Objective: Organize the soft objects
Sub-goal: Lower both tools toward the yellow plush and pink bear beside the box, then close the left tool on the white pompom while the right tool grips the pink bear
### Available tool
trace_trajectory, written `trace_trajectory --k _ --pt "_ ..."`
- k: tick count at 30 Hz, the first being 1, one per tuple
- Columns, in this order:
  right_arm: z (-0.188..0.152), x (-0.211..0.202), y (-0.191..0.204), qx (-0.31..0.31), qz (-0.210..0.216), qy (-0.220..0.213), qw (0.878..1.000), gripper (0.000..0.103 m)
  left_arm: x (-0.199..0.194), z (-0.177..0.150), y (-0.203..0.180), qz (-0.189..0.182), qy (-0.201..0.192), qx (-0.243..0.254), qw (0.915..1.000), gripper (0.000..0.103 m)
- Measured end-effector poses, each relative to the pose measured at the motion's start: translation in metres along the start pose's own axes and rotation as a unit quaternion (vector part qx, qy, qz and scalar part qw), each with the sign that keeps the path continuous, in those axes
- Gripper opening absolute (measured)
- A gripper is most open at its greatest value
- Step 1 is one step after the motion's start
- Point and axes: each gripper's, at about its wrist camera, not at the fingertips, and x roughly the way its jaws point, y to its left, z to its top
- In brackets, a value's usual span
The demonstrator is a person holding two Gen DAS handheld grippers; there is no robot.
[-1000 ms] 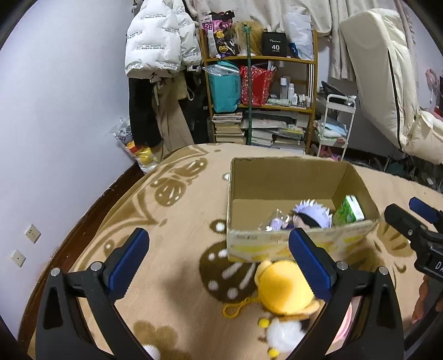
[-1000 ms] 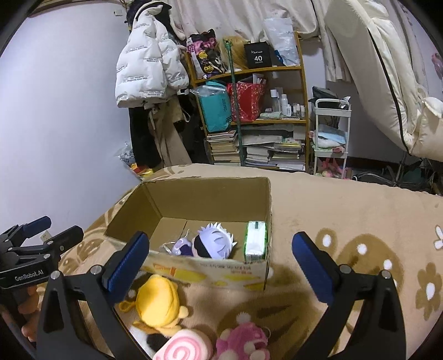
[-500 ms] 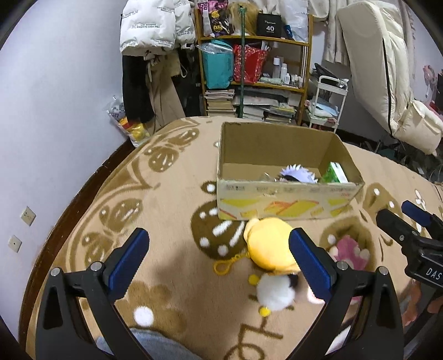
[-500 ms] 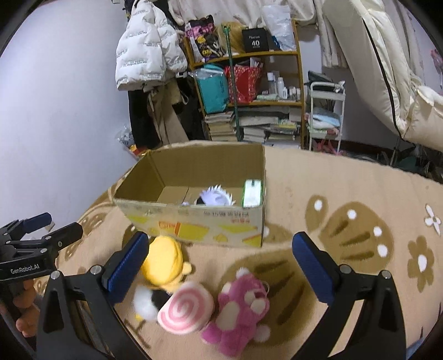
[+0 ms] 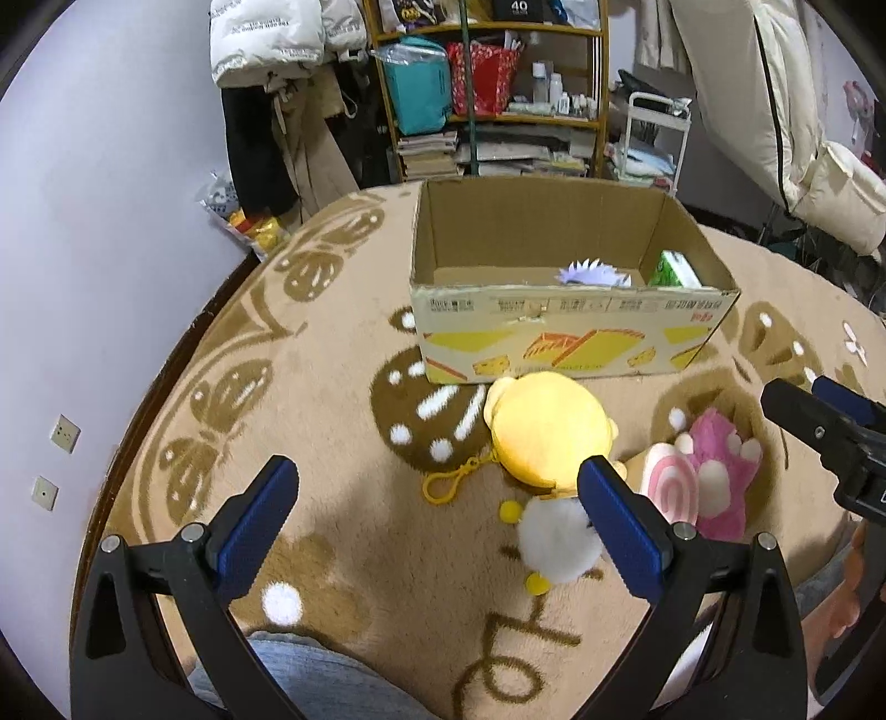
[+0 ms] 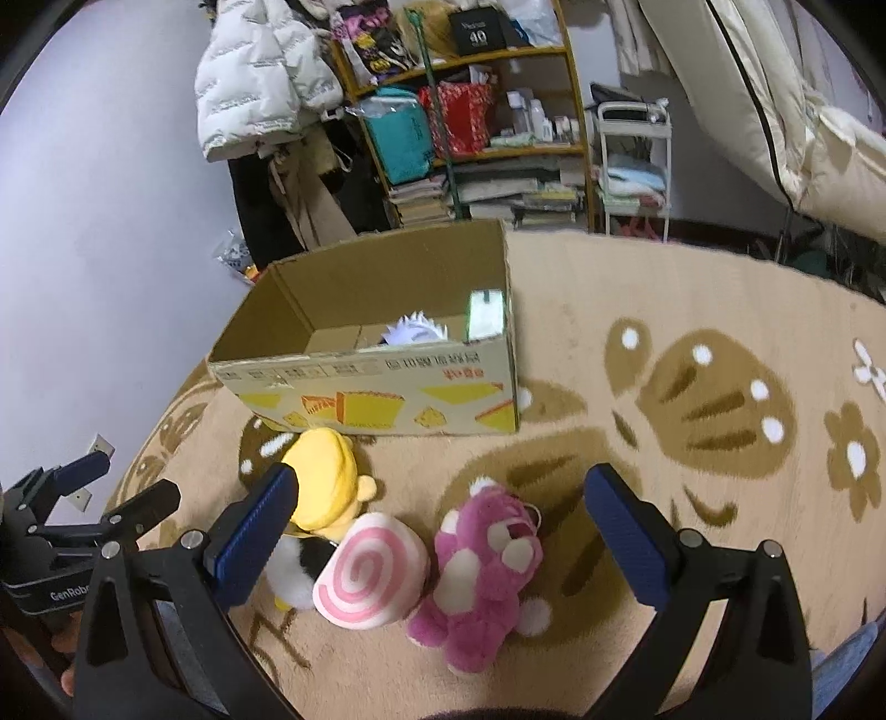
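Observation:
An open cardboard box (image 5: 570, 338) (image 6: 382, 387) stands on the rug; a white spiky-haired plush (image 5: 592, 274) (image 6: 415, 332) and a green pack (image 5: 673, 270) (image 6: 486, 314) lie inside. In front of it lie a yellow plush (image 5: 545, 426) (image 6: 326, 476) with a white pompom (image 5: 556, 545), a pink swirl roll plush (image 5: 673, 490) (image 6: 371, 576) and a pink bear plush (image 5: 720, 471) (image 6: 487, 565). My left gripper (image 5: 437, 520) is open and empty, left of the yellow plush. My right gripper (image 6: 440, 531) is open and empty, above the roll and bear.
A tan patterned rug (image 6: 692, 399) covers the floor. A cluttered shelf (image 5: 498, 88), hanging coats (image 5: 266, 39) and a white trolley (image 6: 634, 166) stand behind the box. A bare wall (image 5: 111, 166) runs along the left. A cream mattress (image 6: 775, 99) leans at right.
Both grippers have pulled back and risen away from the box. The plush toys in front of the box now show fully. Both stay open.

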Motion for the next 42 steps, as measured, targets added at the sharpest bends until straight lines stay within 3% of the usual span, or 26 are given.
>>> trace_trajectory --k 11,20,31,36,42 --pt "-0.005 0.031 -0.017 0.047 0.005 0.064 0.997 0.103 0.026 -0.002 -0.007 -0.006 0.045 -0.002 0.999 0.1" --pt "-0.01 0.053 -0.023 0.066 -0.006 0.112 0.991 0.103 0.058 -0.008 -0.01 -0.062 0.115 -0.022 0.9912 0.1" --pt "-0.019 0.075 -0.037 0.106 0.0 0.157 0.982 0.103 0.087 -0.016 -0.029 -0.061 0.161 0.005 0.9851 0.1" --pt "-0.024 0.085 -0.04 0.121 -0.002 0.176 0.977 0.09 0.094 -0.02 -0.034 -0.062 0.173 0.012 0.9829 0.1" --pt "-0.028 0.092 -0.041 0.131 -0.003 0.179 0.975 0.089 0.098 -0.023 -0.038 -0.065 0.177 0.01 0.982 0.1"
